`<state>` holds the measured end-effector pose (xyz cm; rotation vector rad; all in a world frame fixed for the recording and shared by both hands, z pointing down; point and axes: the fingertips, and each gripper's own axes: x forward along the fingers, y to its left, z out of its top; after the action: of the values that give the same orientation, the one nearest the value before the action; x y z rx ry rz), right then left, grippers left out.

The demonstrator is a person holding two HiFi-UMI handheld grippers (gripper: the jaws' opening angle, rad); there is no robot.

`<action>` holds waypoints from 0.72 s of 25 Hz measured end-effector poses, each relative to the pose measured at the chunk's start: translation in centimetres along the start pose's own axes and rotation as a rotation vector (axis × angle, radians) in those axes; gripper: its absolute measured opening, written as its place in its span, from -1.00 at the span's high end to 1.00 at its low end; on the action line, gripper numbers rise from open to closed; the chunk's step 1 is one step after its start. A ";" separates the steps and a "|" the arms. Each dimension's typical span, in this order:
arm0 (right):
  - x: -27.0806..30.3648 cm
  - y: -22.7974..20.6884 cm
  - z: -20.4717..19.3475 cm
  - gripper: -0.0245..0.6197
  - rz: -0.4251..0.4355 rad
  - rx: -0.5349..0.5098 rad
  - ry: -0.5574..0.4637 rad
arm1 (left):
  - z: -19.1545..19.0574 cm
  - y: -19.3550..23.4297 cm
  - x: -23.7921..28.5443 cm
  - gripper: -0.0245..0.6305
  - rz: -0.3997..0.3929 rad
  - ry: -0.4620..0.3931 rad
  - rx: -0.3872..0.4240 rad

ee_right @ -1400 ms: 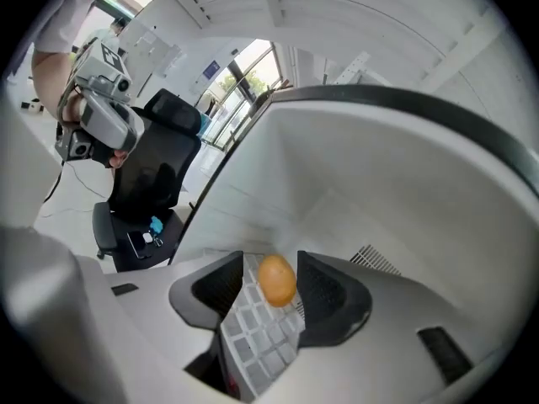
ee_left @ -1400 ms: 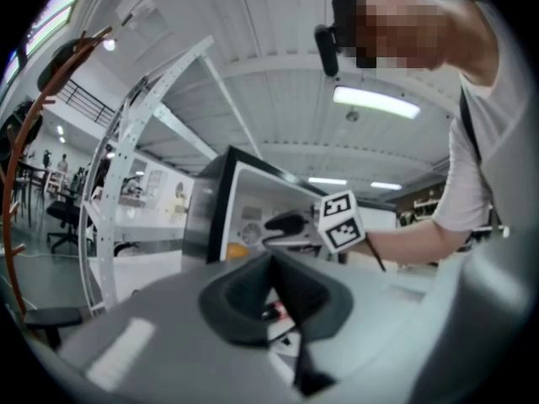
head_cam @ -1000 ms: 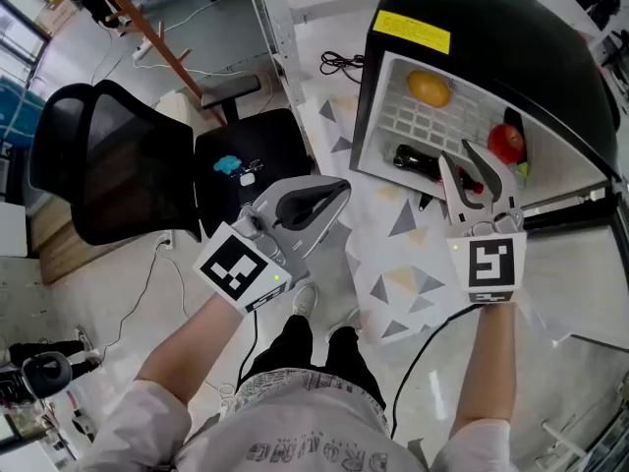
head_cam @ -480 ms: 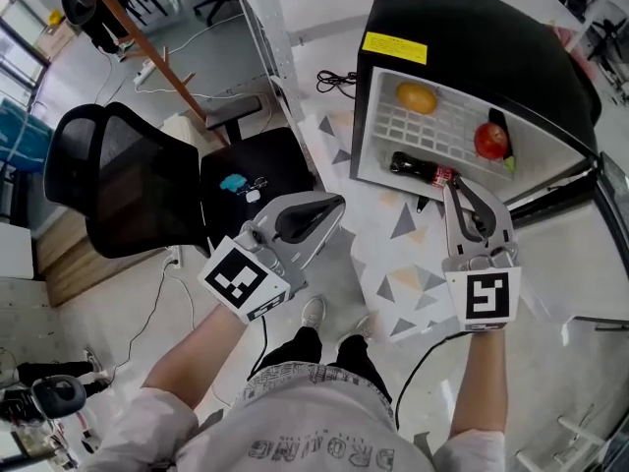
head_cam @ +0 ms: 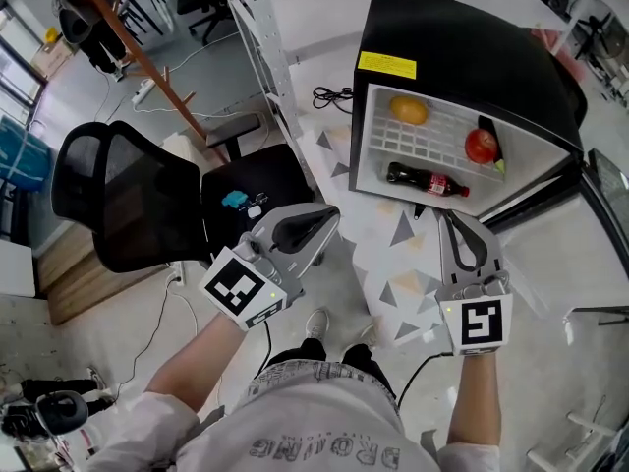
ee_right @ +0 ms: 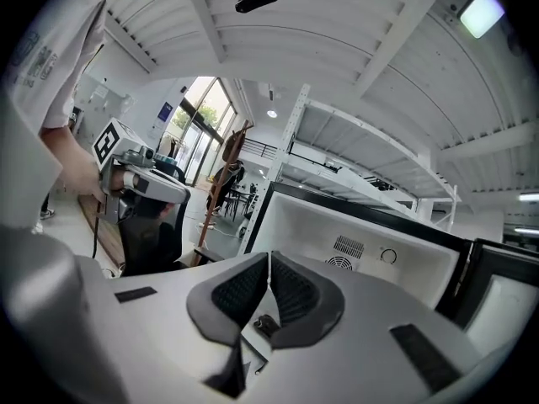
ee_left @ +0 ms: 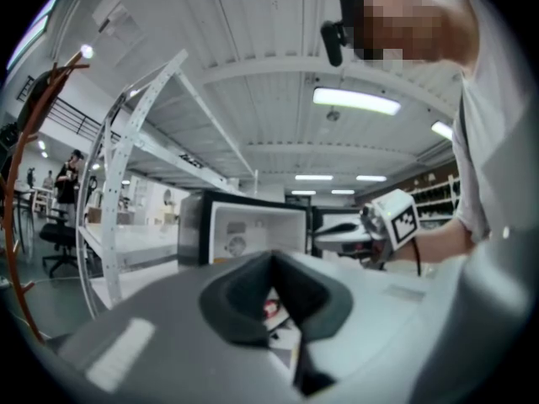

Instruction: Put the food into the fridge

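Food [head_cam: 480, 146] sits on the white wire shelf of the open black fridge [head_cam: 462, 37], seen from the head view at upper right: an orange fruit [head_cam: 409, 110] at the back left, a red fruit [head_cam: 479, 145] at the right, and a dark bottle with a red label [head_cam: 428, 179] lying on its side along the front edge. A yellow sticker [head_cam: 386, 64] marks the fridge's top near the opening, and a black cable [head_cam: 339, 96] lies coiled on the floor just beside its left wall.

The person stands on a white floor mat printed with grey triangles [head_cam: 403, 283], a gripper in each hand, both short of the fridge and touching nothing. The right gripper [head_cam: 447, 219] points toward the fridge's front, near the bottle but apart from it; its jaws have just been closing and now meet pad to pad, with nothing between them. The left gripper [head_cam: 332, 212], held out over the floor between the fridge and a black mesh office chair [head_cam: 128, 200], also has its jaw tips together and carries nothing.

A small blue object [head_cam: 233, 199] rests on the chair's seat. A perforated metal upright [head_cam: 257, 28] rises behind the chair.
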<state>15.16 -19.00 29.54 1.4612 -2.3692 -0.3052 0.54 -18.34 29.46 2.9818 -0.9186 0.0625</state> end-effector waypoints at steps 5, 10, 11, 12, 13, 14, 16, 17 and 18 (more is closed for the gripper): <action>-1.5 0.2 -0.5 0.89 -0.022 0.054 0.021 | 0.5 -0.2 -0.3 0.91 -0.010 -0.014 -0.006; -2.4 0.5 -0.6 0.90 -0.038 0.121 0.013 | 0.5 -0.6 -0.4 0.91 -0.014 -0.017 -0.026; -2.6 0.5 -0.5 0.90 -0.042 0.132 0.010 | 0.4 -0.6 -0.5 0.91 -0.014 -0.017 -0.029; -2.7 0.5 -0.4 0.90 -0.045 0.141 0.007 | 0.4 -0.7 -0.5 0.91 -0.015 -0.018 -0.032; -2.8 0.6 -0.3 0.90 -0.045 0.148 0.004 | 0.4 -0.7 -0.5 0.91 -0.016 -0.018 -0.035; -2.9 0.7 -0.2 0.90 -0.044 0.153 0.002 | 0.4 -0.8 -0.4 0.91 -0.017 -0.020 -0.037; -2.9 0.7 -0.1 0.91 -0.042 0.159 -0.002 | 0.4 -0.9 -0.3 0.91 -0.020 -0.021 -0.040; -3.0 0.7 -0.1 0.91 -0.040 0.162 -0.002 | 0.4 -1.0 -0.3 0.91 -0.021 -0.021 -0.042; -3.0 0.7 -0.1 0.91 -0.038 0.166 -0.003 | 0.3 -1.0 -0.2 0.91 -0.022 -0.020 -0.043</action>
<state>15.85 -15.97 29.42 1.5817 -2.4209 -0.1213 0.96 -17.37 29.14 2.9579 -0.8769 0.0120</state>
